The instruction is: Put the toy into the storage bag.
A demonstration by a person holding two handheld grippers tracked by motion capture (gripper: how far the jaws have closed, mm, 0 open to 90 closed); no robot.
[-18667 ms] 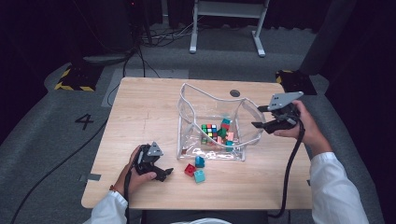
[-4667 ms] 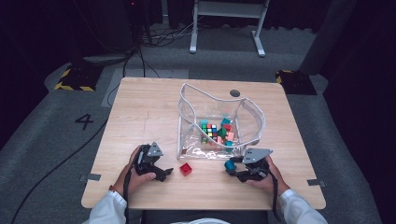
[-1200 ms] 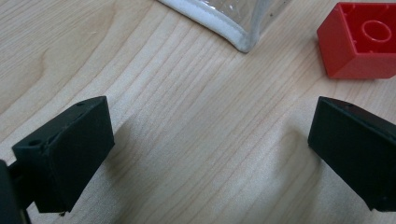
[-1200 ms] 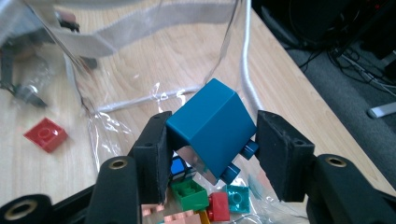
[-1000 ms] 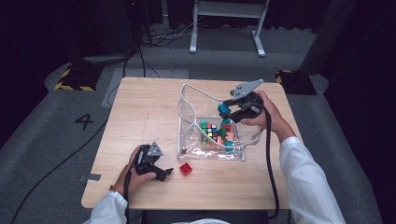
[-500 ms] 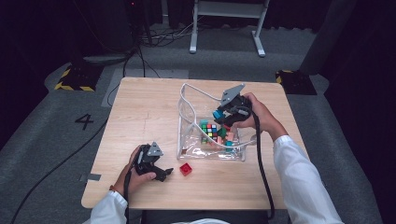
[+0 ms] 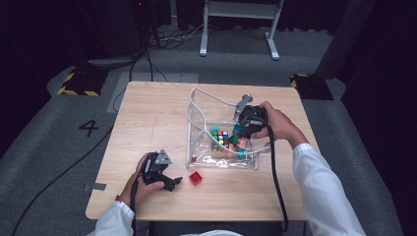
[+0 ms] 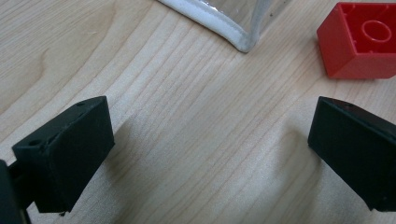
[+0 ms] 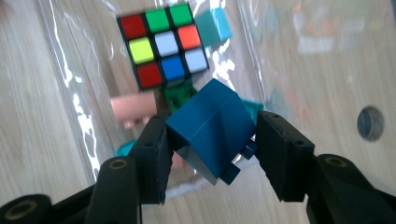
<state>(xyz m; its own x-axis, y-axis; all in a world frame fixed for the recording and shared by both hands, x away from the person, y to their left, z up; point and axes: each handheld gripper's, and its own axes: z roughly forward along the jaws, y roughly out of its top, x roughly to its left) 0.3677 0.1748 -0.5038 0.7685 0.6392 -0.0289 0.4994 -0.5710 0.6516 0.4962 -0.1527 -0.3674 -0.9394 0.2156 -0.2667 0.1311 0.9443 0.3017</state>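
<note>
A clear plastic bag [image 7: 196,105] stands open in the middle of the wooden table [image 7: 147,118] and holds a Rubik's cube [image 7: 223,136] and several coloured bricks. My right gripper [image 7: 242,129] hangs over the bag's mouth, shut on a blue brick [image 9: 210,126] that sits tilted between its pads, with the Rubik's cube [image 9: 162,45] just beyond it. My left gripper [image 7: 173,183] rests on the table near the front edge, open and holding nothing. A red brick [image 7: 195,178] lies just right of it; this red brick [image 8: 362,42] is beyond the right jaw, and the bag's white seam [image 8: 219,23] is ahead.
A round hole [image 9: 370,122] is in the tabletop past the bag. A pink brick [image 9: 130,108] and teal bricks [image 9: 212,28] lie inside the bag. Beyond the table are dark floor, cables and a white stand [image 7: 236,24].
My right gripper has come left and down with the blue brick, from above the bag's right rim to its mouth. The left gripper and the red brick have stayed put.
</note>
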